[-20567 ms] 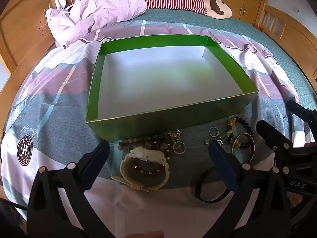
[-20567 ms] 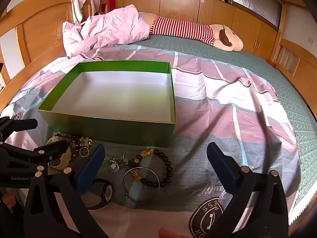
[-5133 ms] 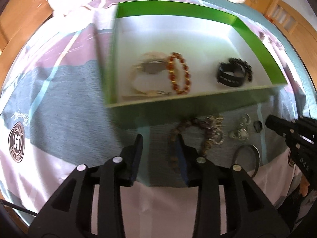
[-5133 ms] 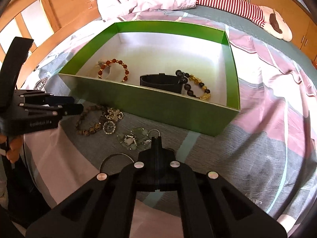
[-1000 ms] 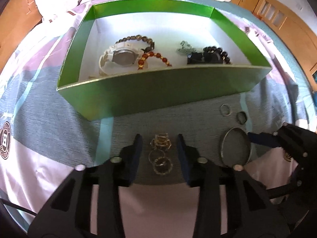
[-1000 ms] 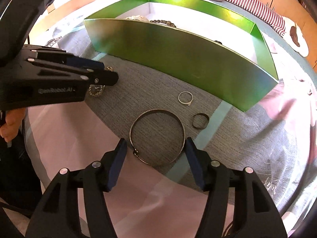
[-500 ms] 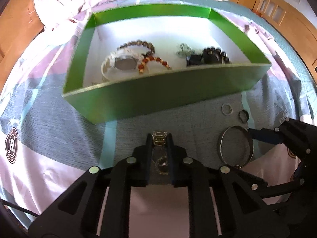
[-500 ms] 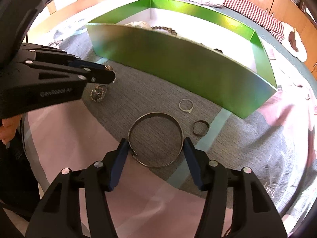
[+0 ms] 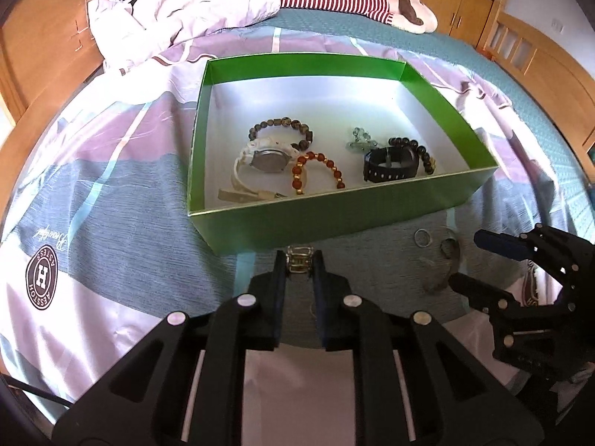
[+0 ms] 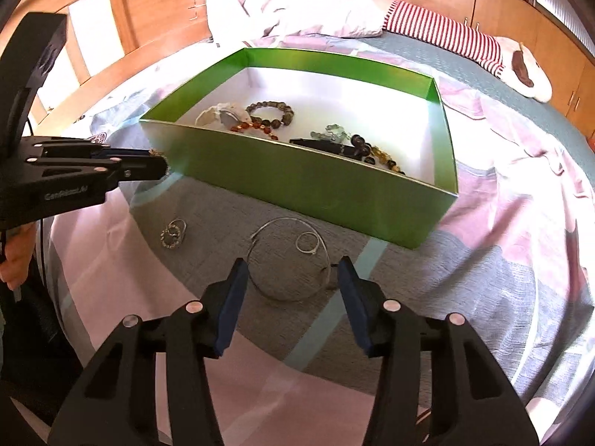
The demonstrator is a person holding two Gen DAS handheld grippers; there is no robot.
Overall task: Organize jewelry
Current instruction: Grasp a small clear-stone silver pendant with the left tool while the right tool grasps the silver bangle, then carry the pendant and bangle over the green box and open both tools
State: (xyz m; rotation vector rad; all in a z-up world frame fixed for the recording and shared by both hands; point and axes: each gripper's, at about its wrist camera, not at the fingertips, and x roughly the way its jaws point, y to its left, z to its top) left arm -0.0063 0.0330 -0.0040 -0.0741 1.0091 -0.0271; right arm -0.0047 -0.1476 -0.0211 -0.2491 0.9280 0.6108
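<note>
Pinching a small gold chain-link piece [image 9: 299,257] between its nearly closed fingers [image 9: 279,271], the left gripper [image 9: 299,260] hangs just in front of the near wall of the green box [image 9: 334,215]. That wall is the obstacle, so the piece should be carried up and over it before the fingers part, and set down in the bare white floor at the near left of the box, apart from the white watch [image 9: 267,160] and the amber bead bracelet [image 9: 316,171] so nothing tangles. A low, gentle release seems wise, since the box looks like light card and the bed [image 9: 122,245] under it is soft.

On the right, the right gripper [image 10: 290,278] has its fingers [image 10: 232,293] half spread and closing around the thin silver bangle [image 10: 288,256], which lies between them on the bed; whether the pads press it yet I cannot tell. A small ring [image 10: 308,242] sits inside the bangle's loop, so the grip should catch the wire alone. A little cluster of rings [image 10: 173,235] waits to the near left.
</note>
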